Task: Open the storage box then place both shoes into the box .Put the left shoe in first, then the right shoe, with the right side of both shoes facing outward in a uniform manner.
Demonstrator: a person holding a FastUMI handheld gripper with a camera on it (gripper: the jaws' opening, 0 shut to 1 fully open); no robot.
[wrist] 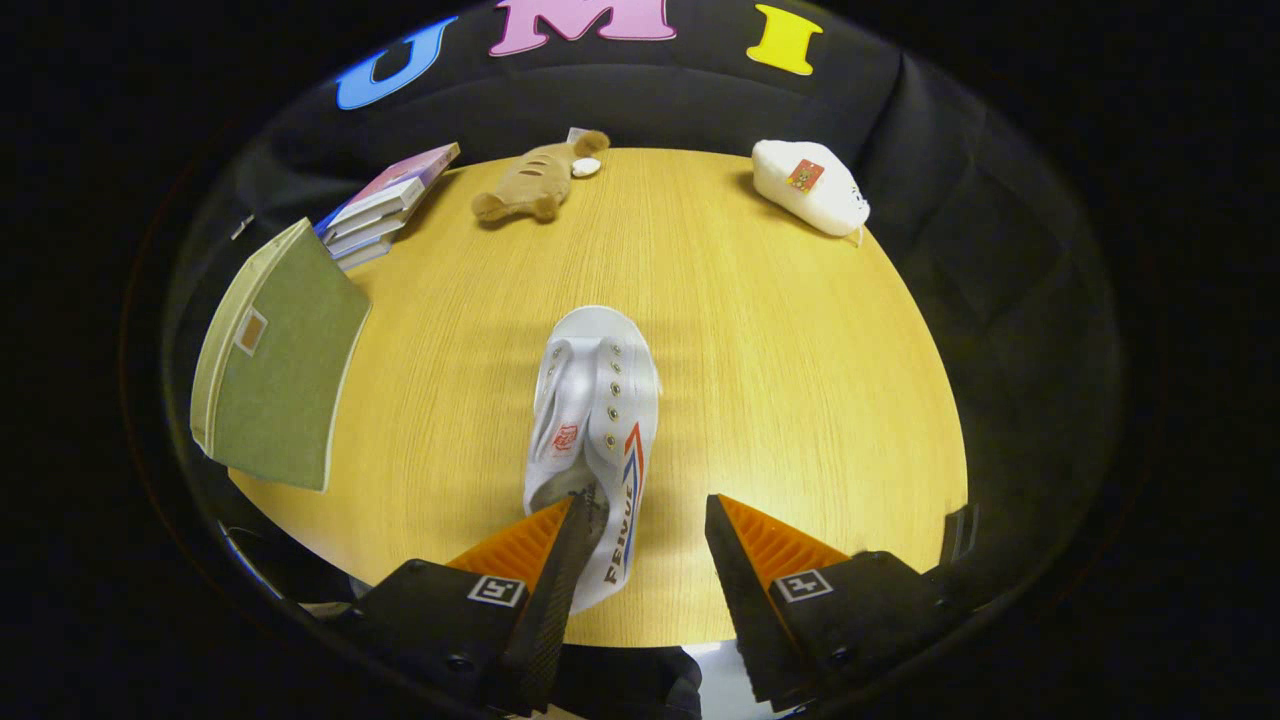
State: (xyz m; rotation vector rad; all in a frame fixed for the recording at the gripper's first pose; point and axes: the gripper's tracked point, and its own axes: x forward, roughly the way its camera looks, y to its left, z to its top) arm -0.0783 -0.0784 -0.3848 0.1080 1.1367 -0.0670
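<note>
Gripper: we see our gripper [640,530] with its two fingers spread wide, a clear gap of bare wood between them, pinching nothing.
Left finger: its tip lies over the heel end of the near shoe [595,430]; we cannot tell whether it touches the shoe or hovers just above it.
Right finger: it stands apart from the shoe, over bare table [800,380].
Near shoe: a white canvas shoe with a red and blue stripe on its side, lying on the wooden table with its toe pointing away from us and its heel between and just ahead of the fingers, nearer the left one. We see its eyelets, open top and a small red mark inside.
Second shoe: another white shoe [812,187] with a red label rests at the far right edge of the table, well apart from the near shoe.
Storage box: the green fabric box [280,360] with pale trim sits at the table's left edge, beyond the left finger; a flat green panel with a small tag faces us, and we cannot tell whether it is open.
Books: a small stack of books [385,205] lies just behind the box.
Plush toy: a tan plush toy [535,180] lies at the far edge of the table, between the books and the second shoe.
</note>
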